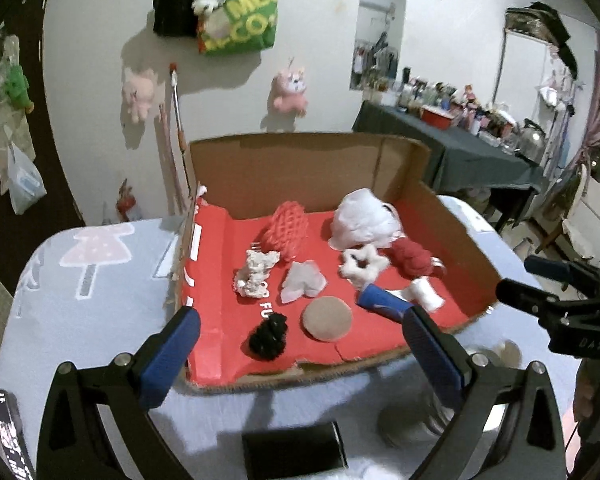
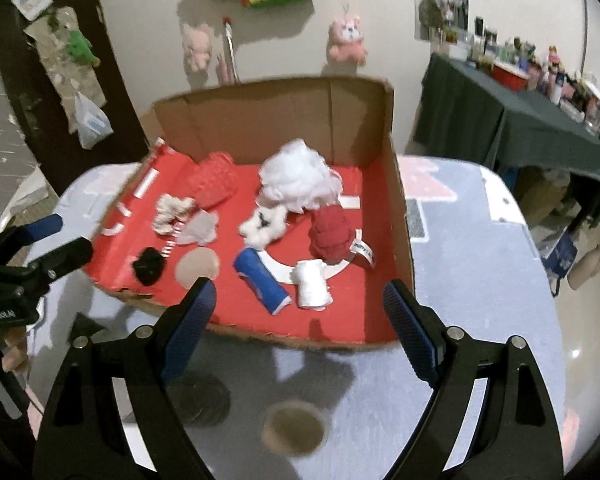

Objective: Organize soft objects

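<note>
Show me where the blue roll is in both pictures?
Left wrist view: the blue roll lies low in the red box, right of centre, partly behind that gripper's right finger.
Right wrist view: the blue roll lies near the box's front edge, about centre, beside the white roll.
Shared landmark: the round tan pad sits just left of it in both.

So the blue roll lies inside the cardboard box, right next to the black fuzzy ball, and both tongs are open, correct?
One detail is wrong. The blue roll lies in the cardboard box next to the white roll, not the black fuzzy ball; a tan round pad sits between them. The right wrist view shows this. Both tongs are open.
</note>
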`<state>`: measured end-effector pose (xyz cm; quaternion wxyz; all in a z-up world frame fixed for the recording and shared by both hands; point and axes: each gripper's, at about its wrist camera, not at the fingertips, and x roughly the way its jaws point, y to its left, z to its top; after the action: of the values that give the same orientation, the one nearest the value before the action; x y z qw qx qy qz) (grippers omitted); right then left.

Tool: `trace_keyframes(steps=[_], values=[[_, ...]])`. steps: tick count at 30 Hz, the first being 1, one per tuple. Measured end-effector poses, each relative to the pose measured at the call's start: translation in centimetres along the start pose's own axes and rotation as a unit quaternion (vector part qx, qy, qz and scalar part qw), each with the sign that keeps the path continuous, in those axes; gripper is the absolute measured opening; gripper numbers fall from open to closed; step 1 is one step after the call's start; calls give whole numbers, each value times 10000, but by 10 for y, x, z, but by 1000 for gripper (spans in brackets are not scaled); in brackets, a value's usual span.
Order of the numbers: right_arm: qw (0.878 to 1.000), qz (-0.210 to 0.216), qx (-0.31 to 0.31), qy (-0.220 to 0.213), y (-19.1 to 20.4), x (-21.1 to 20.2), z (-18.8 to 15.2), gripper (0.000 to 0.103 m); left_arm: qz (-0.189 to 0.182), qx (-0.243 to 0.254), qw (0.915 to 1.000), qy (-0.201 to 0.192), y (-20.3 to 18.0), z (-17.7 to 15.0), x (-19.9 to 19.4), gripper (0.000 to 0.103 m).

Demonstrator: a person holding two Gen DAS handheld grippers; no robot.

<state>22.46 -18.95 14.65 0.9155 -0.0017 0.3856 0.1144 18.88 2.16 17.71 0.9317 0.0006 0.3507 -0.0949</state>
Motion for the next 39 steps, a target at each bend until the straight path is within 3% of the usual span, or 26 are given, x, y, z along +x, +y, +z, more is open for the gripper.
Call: trace_keyframes(steps=[5, 8, 11, 20, 24, 30, 39], values=[[9988, 4, -148, -465, 14, -44, -26, 87, 48, -94, 9991, -401, -7, -29, -38, 103], [9976, 11, -162, -675, 19, -62, -49, 95, 113, -188, 9978, -626, -10, -52, -54, 103], [9962, -175, -183, -832, 24, -69, -76, 95, 156, -241, 9974, -665, -15, -77, -62, 103], [9975, -300, -28, -643, 25, -44, -145, 95, 199, -345, 9989, -259, -23, -137, -34, 103], [9982, -456, 30, -394, 21, -19, -159, 95, 282, -350, 9990, 51, -24, -154, -9, 103], [9983, -573, 93, -92, 15, 10, -172, 95, 497, -312, 9977, 341, -29, -166, 14, 103], [9977, -665, 143, -26, 12, 22, -177, 95, 709, -348, 9953, 564, -33, -167, 23, 103]])
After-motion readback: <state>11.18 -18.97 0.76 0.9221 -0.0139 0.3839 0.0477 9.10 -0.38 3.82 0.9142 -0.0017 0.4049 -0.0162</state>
